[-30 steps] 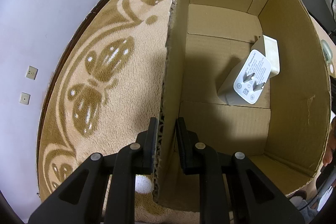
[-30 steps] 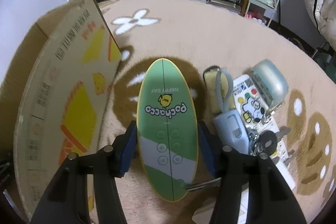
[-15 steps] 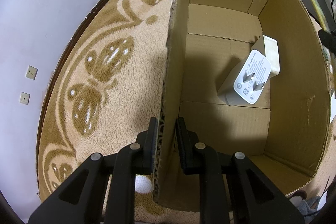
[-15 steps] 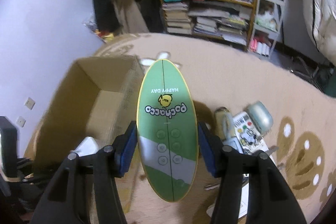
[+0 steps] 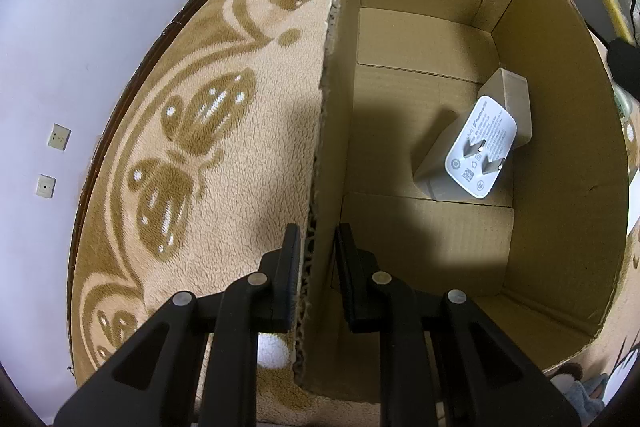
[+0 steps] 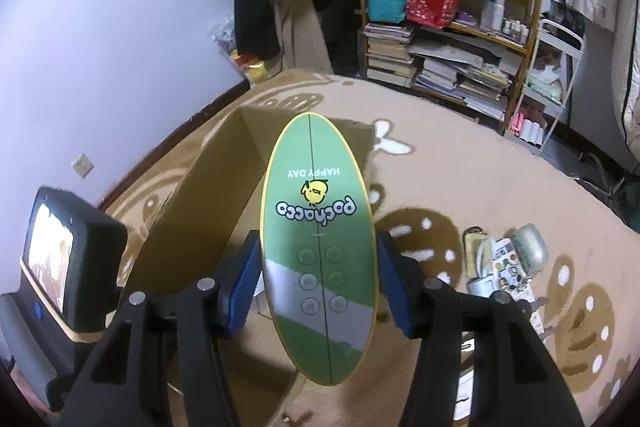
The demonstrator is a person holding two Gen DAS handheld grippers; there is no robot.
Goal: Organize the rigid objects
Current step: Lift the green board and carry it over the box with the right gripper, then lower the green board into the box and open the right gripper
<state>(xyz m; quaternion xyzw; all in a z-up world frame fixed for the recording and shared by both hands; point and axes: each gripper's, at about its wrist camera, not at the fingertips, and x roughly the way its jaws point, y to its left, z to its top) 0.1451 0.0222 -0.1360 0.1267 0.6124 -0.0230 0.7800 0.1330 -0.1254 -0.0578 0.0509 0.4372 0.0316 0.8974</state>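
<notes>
My left gripper (image 5: 316,247) is shut on the near wall of an open cardboard box (image 5: 560,147), one finger outside and one inside. Inside the box a white wall charger (image 5: 476,147) leans against a small cream block (image 5: 512,95). My right gripper (image 6: 318,275) is shut on a green oval device (image 6: 318,227) printed "pochacco" and "HAPPY DAY", held in the air above the cardboard box (image 6: 208,219). The left gripper's body (image 6: 60,267) shows at the left of the right wrist view.
A beige patterned rug (image 5: 192,131) covers the floor up to a pale wall. On the rug (image 6: 500,187) to the right lies a cluster of small items (image 6: 504,263): a pale green case, keys, cards. A crowded bookshelf (image 6: 452,39) stands behind.
My right gripper has risen with the green device and moved left from the cluster on the rug to above the box. The left gripper has kept its hold on the box wall.
</notes>
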